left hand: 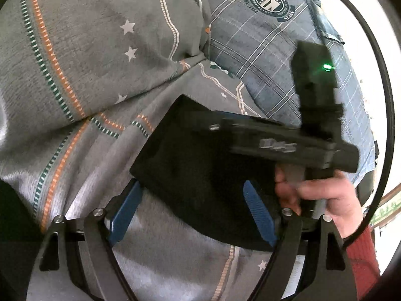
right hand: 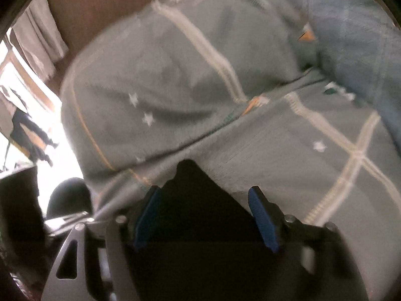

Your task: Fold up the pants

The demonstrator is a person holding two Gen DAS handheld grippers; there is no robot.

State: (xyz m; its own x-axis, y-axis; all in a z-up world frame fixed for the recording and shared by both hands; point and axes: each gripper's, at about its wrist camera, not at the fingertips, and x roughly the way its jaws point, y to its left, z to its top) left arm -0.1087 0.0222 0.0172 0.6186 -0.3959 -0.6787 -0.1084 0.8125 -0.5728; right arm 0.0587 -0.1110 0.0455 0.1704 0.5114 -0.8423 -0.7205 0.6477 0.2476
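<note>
The black pants (left hand: 185, 165) lie as a folded dark slab on the grey star-patterned blanket (left hand: 82, 57). My left gripper (left hand: 193, 208) is open, its blue fingers (left hand: 125, 213) spread on either side of the pants' near edge. The right gripper's black body (left hand: 288, 145) hovers over the pants' right side, held by a bare hand (left hand: 323, 195). In the right wrist view, my right gripper (right hand: 205, 215) is open, blue pads (right hand: 263, 220) wide apart, with the black pants (right hand: 195, 200) between them. The view is blurred.
A blue-grey plaid pillow (left hand: 270, 37) with a round crest lies at the back right. A black cable (left hand: 381, 100) arcs along the right. A brown headboard (right hand: 100, 5) and curtain (right hand: 40, 32) stand at the far left.
</note>
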